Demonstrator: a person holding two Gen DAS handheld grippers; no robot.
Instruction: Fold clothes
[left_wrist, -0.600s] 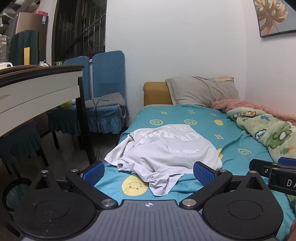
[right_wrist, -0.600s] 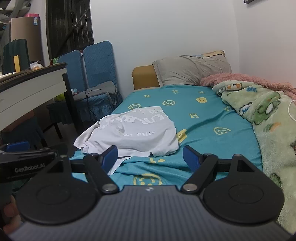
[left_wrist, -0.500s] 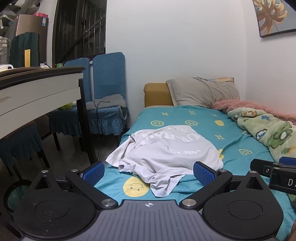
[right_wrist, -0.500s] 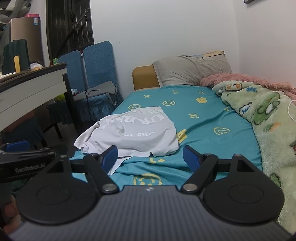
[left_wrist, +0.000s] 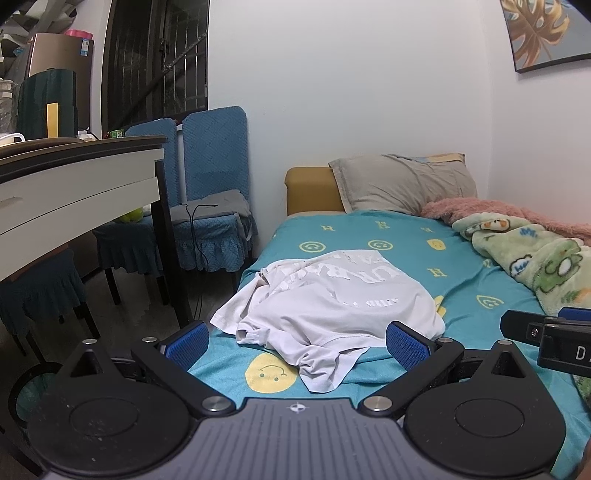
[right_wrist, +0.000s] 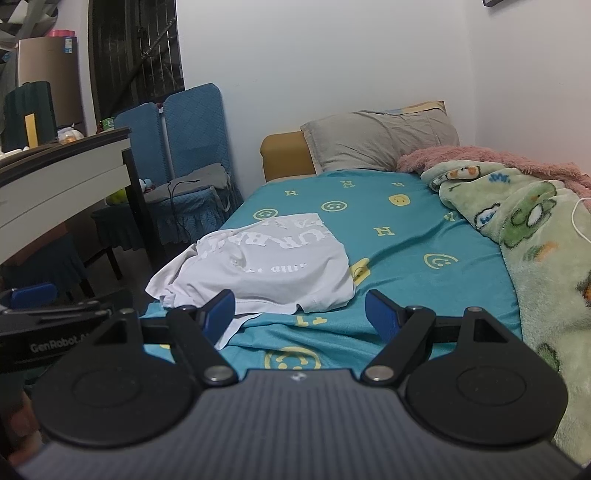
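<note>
Crumpled white shirt (left_wrist: 332, 306) on bed (left_wrist: 461, 280), near edge; L hand-held gripper (left_wrist: 297, 343) & R hand-held gripper (right_wrist: 301, 314) spread wide, empty.

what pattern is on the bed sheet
Teal bed sheet with yellow smiley faces and H letters; clearest in the right wrist view.

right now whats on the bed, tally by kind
white t-shirt: 1
pillow: 1
blankets: 2, a green cartoon one and a pink fuzzy one
total: 4
</note>
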